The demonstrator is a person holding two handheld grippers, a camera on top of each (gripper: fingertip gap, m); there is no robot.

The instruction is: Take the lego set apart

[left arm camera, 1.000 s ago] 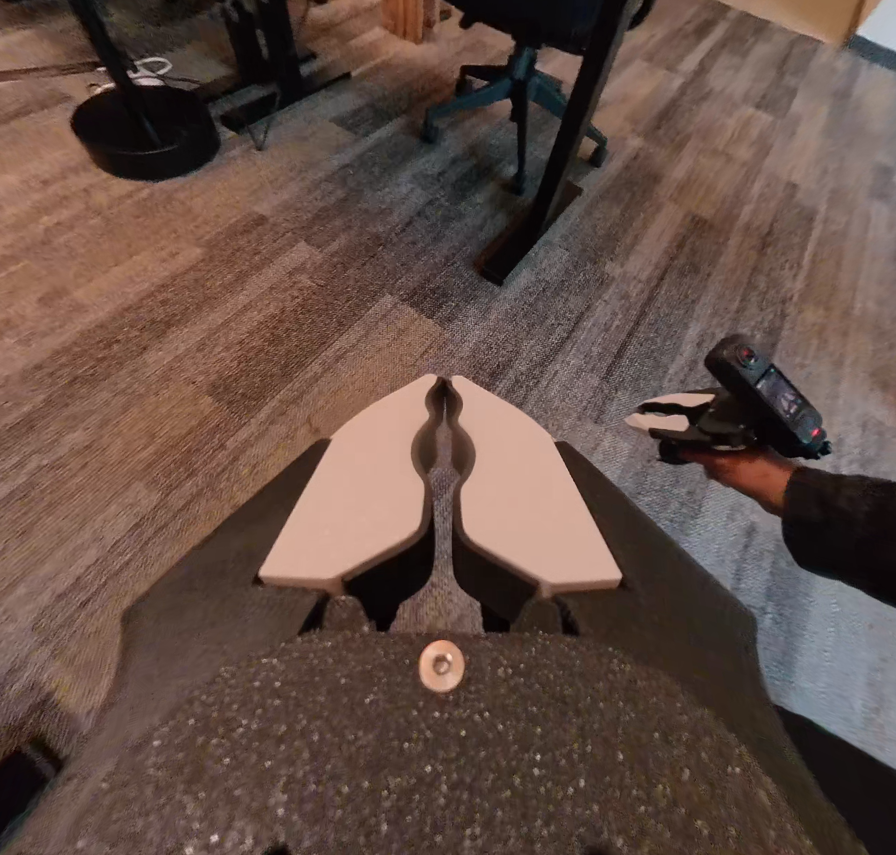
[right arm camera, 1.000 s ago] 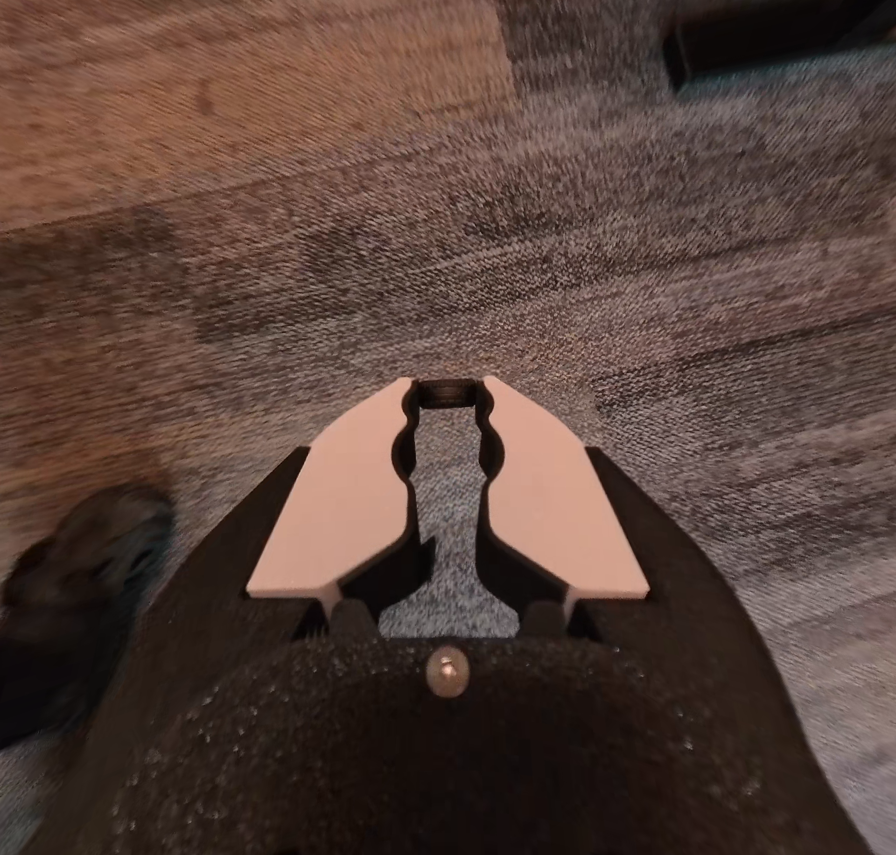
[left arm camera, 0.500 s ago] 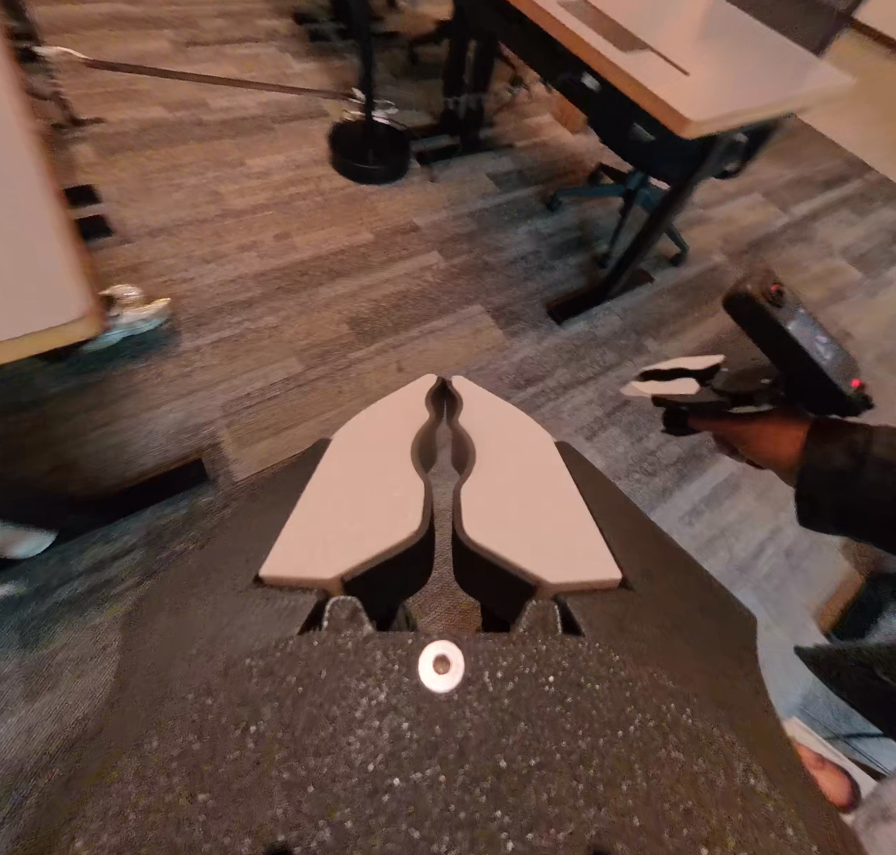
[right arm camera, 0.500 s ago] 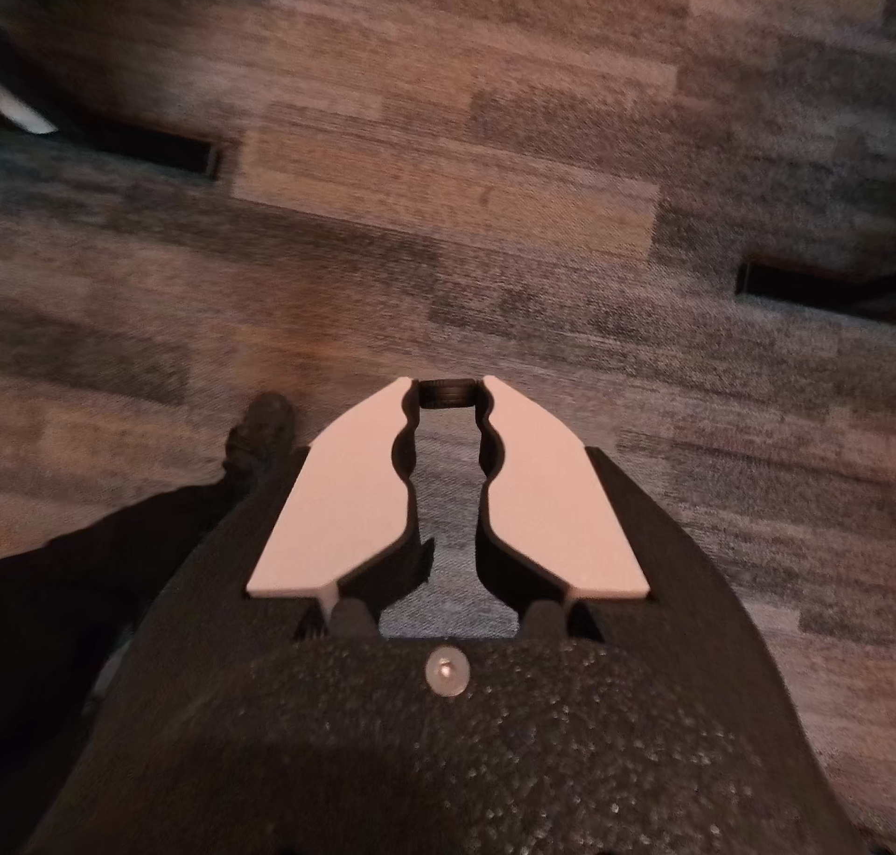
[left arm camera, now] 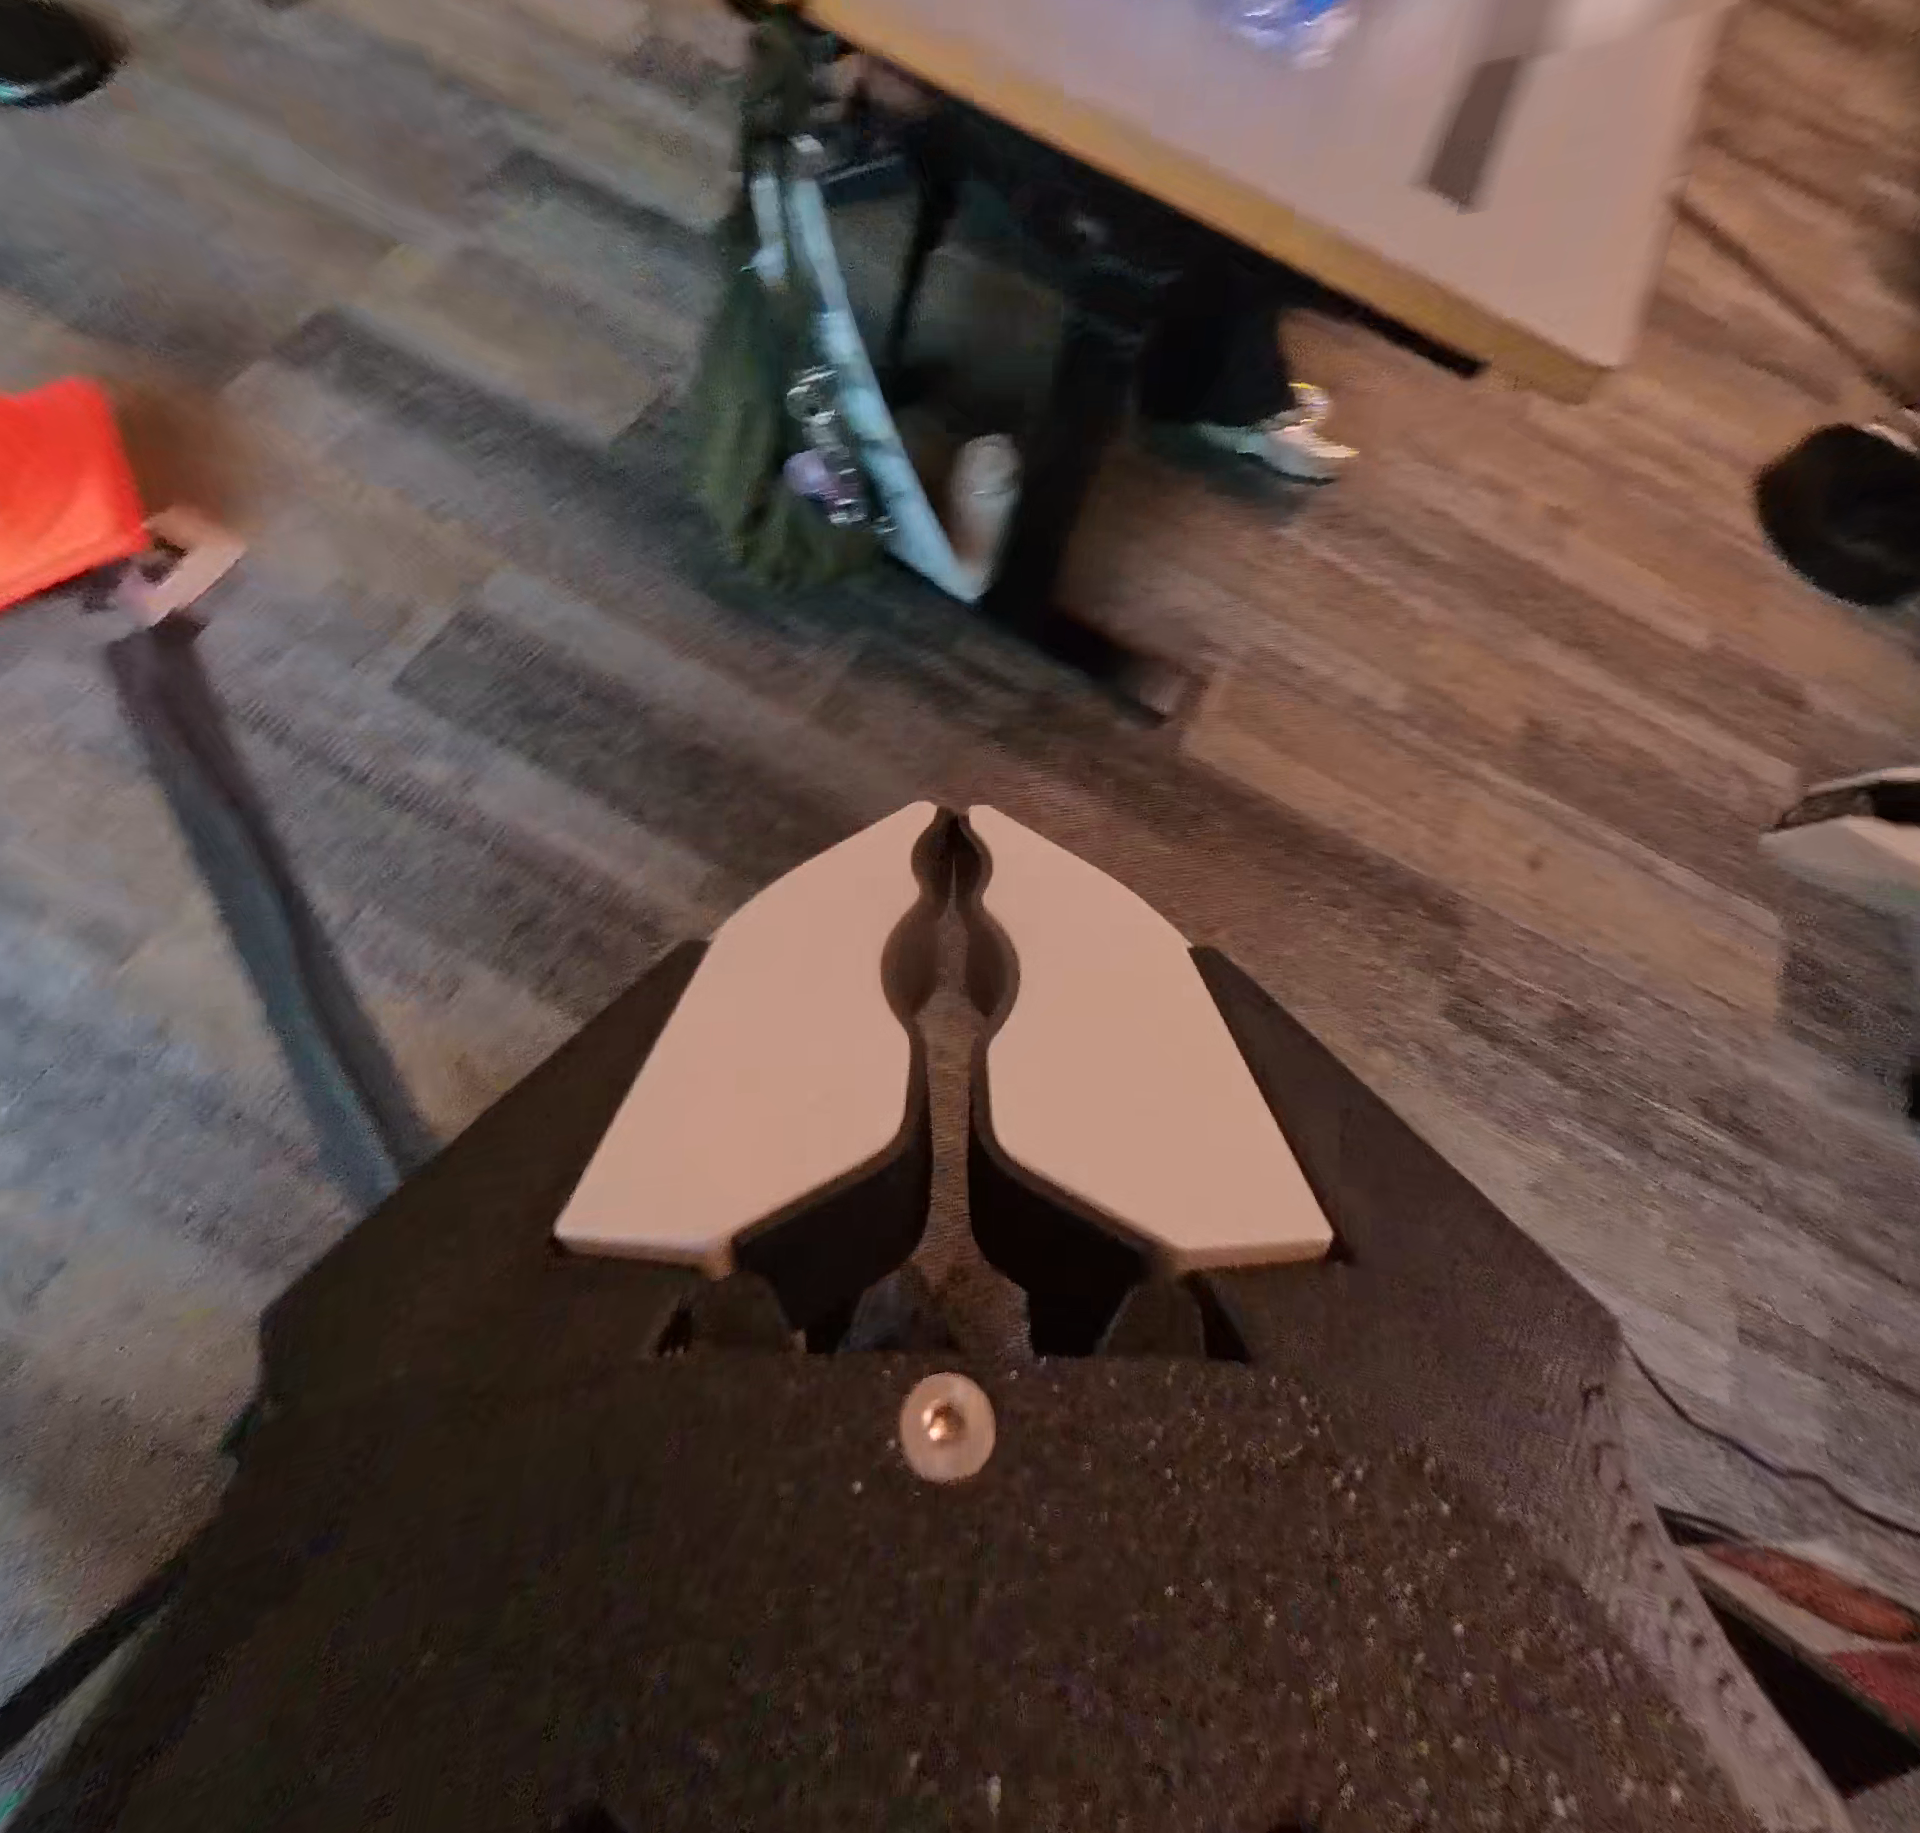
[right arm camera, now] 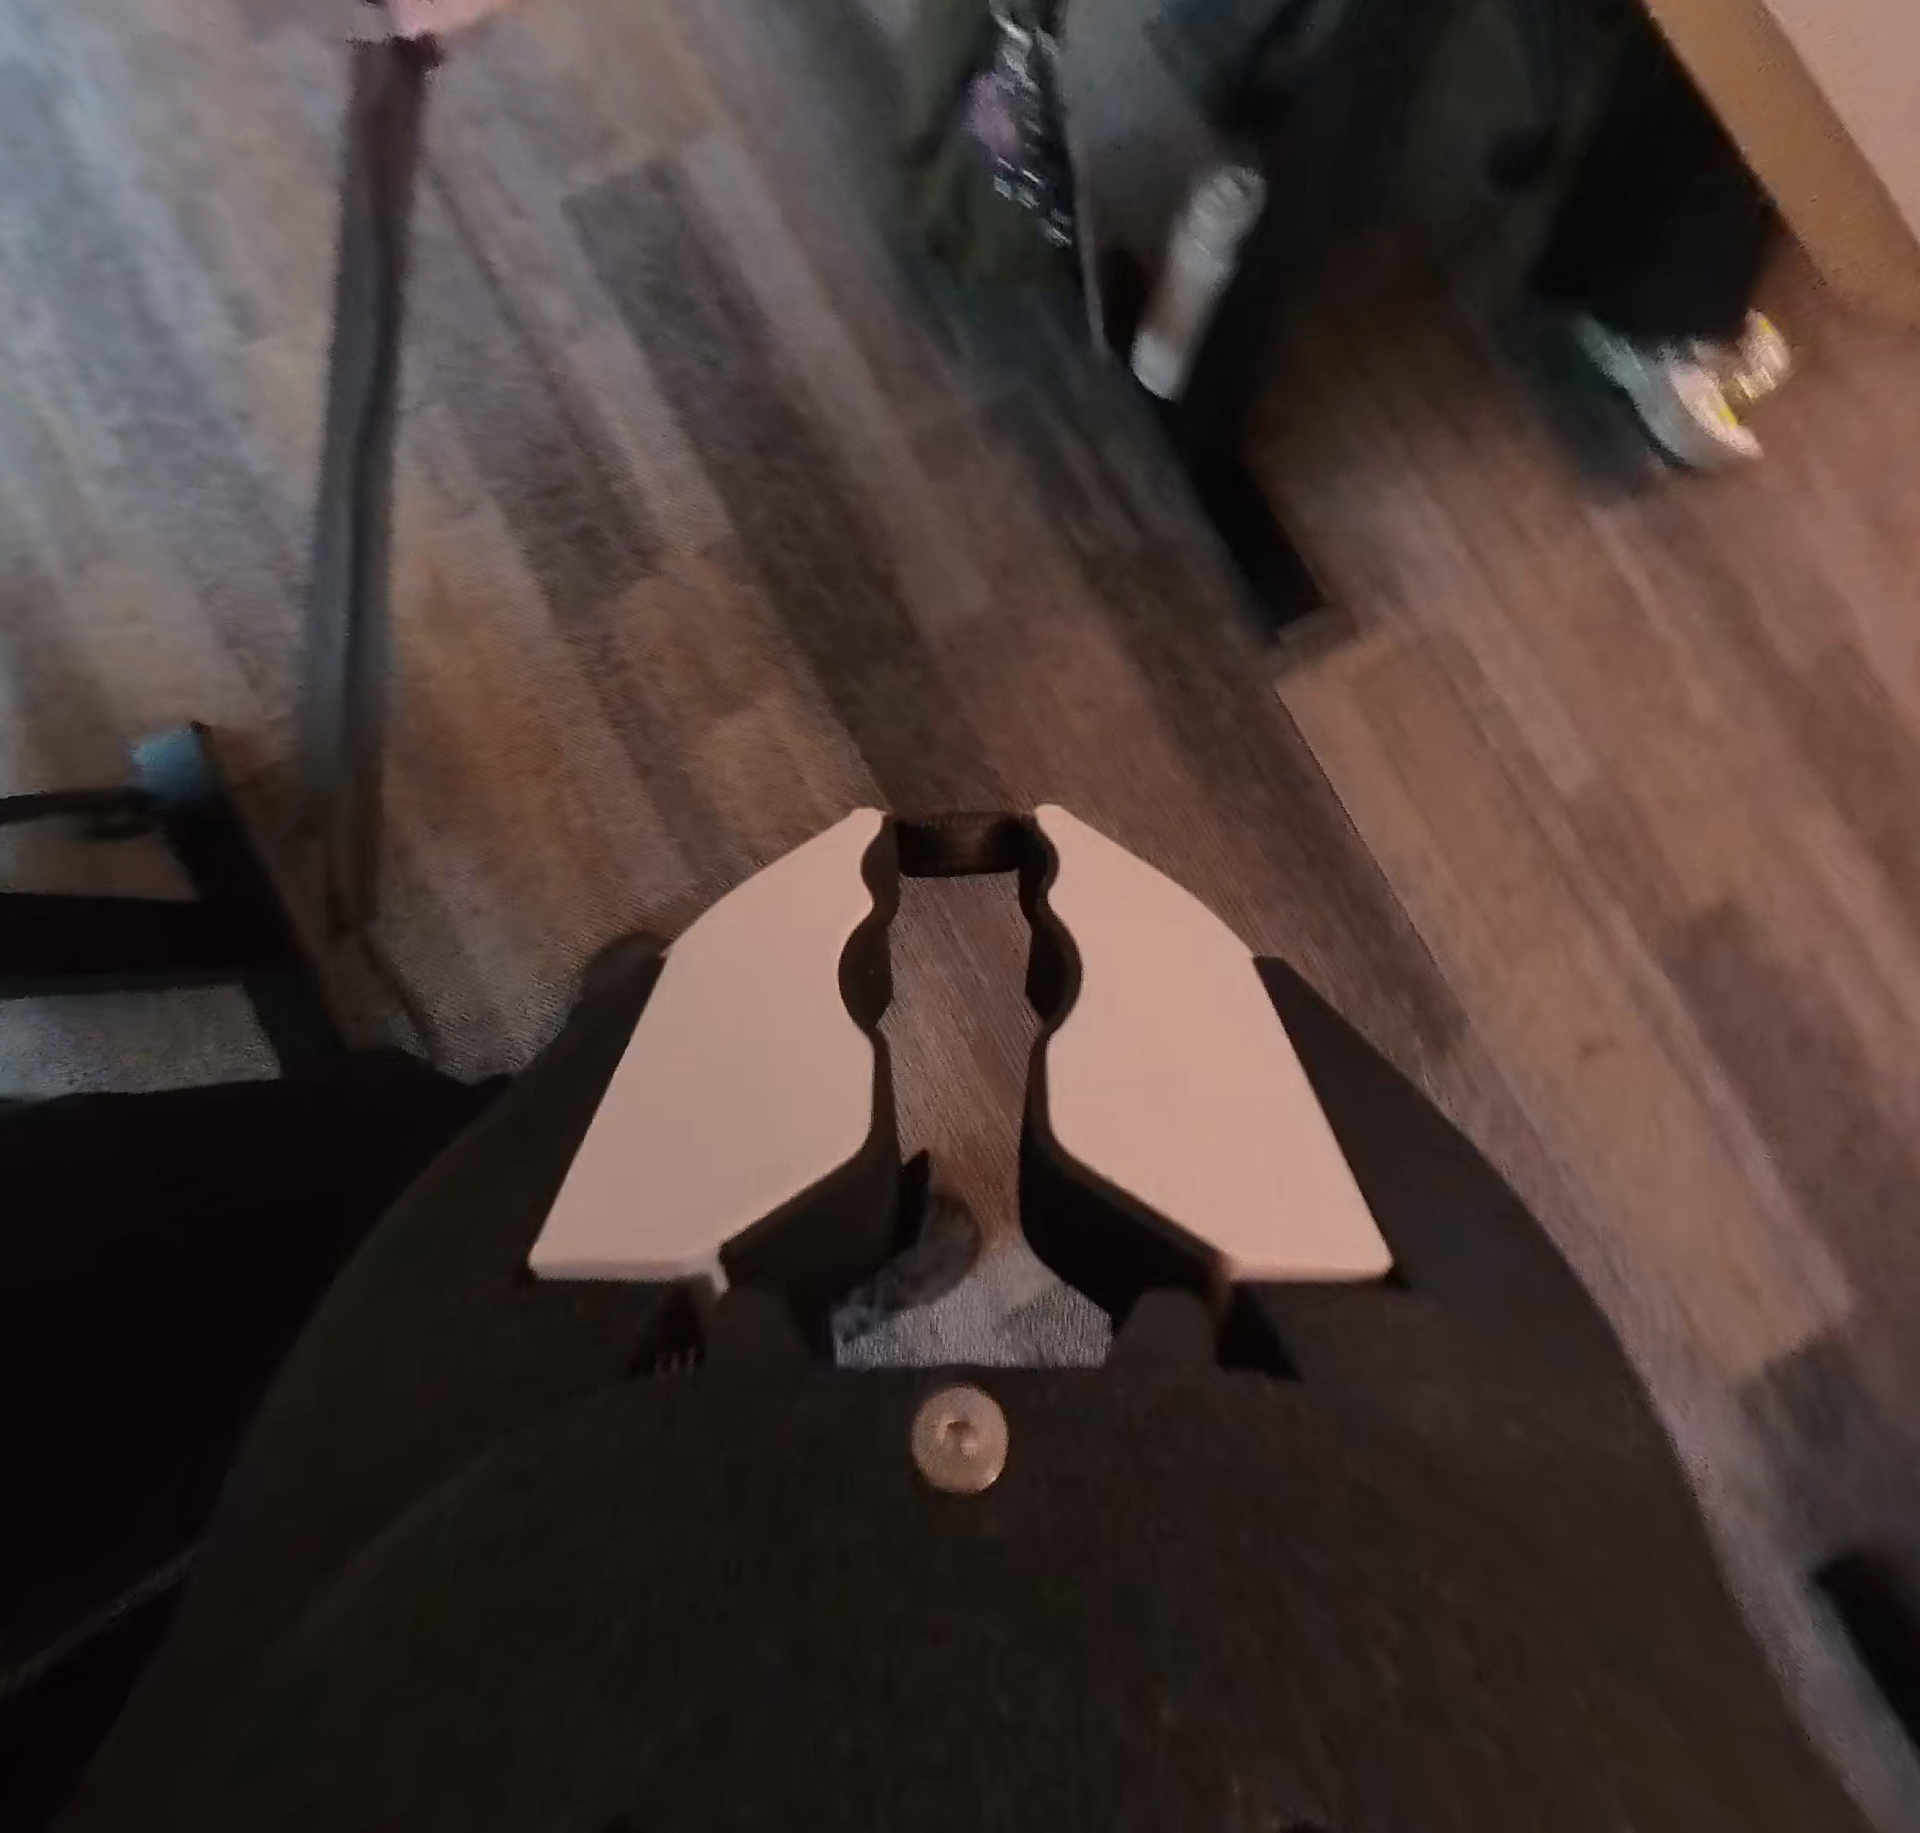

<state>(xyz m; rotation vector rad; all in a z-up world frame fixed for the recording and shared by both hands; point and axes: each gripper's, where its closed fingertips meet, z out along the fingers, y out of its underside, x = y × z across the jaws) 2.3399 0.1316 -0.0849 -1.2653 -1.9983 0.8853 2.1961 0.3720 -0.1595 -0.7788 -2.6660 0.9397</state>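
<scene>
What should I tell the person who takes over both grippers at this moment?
Left gripper: shut, holding nothing, over the carpet floor.
Right gripper: shut on a small dark piece at its fingertips; too blurred to say what it is.
Lego set: not visible in either view, so what is done cannot be judged.
Ahead: a table, an orange object on the floor.
Left: find the set, continue taking it apart.

Open carpet lying ahead, furniture crowding the far side

Bare carpet (left arm camera: 436, 848) is stretching clear before both grippers; a table (left arm camera: 1299, 121) with black legs, a hanging green bag (left arm camera: 748, 453) and a dark floor strip (left arm camera: 249, 910) are blocking farther passage.
</scene>
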